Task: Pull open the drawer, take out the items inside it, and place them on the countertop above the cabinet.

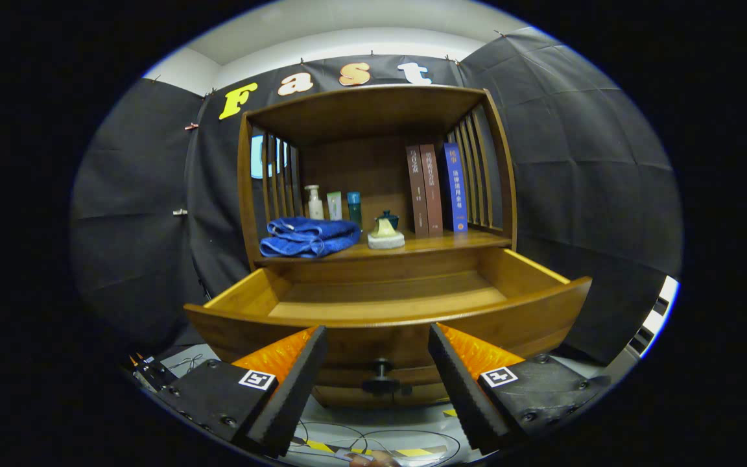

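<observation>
A wooden cabinet stands ahead of me with its drawer (386, 318) pulled out wide; the drawer's inside shows only bare wood. Its dark knob (380, 373) sits between my fingers, a little beyond the tips. My gripper (379, 340) is open with nothing between its fingers. On the countertop (451, 243) above the drawer lie a folded blue towel (308, 236) on the left and a small cream-coloured object on a pale pad (385, 233) in the middle.
At the back of the countertop stand three small bottles (333, 206), a dark teapot (388, 218) and three upright books (435, 189) by the right slats. A shelf roof (367, 107) caps the cabinet. Cables and striped tape (373, 449) lie on the floor below.
</observation>
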